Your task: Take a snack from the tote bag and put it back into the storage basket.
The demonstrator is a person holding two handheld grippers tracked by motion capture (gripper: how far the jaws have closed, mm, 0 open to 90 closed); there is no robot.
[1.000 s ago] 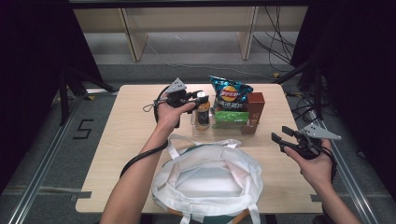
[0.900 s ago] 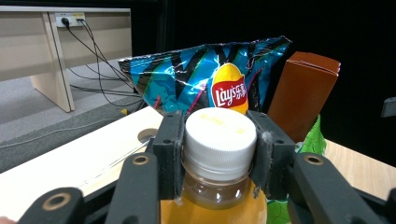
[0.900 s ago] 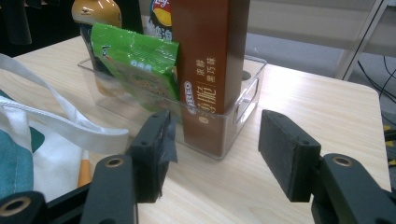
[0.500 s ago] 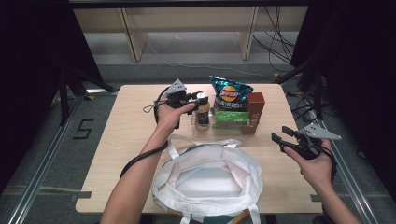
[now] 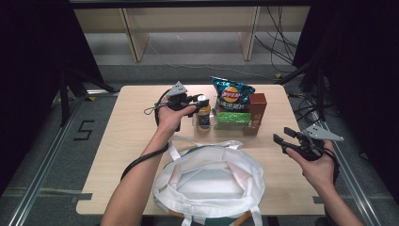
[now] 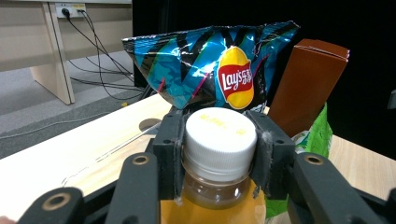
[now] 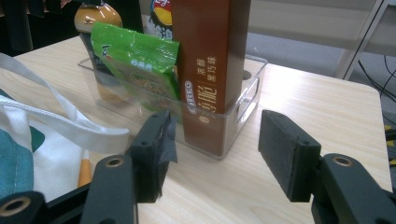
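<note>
High view: pale wooden table [image 5: 131, 136] amid dark curtains; left gripper [image 5: 200, 101] clamps the bottle [image 5: 203, 115], right gripper [image 5: 282, 141] gapes wide

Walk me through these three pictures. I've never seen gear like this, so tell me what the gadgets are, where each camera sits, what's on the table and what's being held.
No robot here: a person holds a hand-operated tool with two black jaws in each hand. The high view looks down on the wooden table from above the person's side. The other two cameras ride on the tools and look along their jaws.

On the table stands a clear bin holding a bottle of yellowish drink with a white cap, a blue chip bag, a green packet and a brown carton. In front of it lies an open white tote bag.

The left gripper has its jaws shut on the bottle, pads pressed against both sides of the cap. The right gripper is open and holds nothing, apart from the bin, facing the brown carton.
</note>
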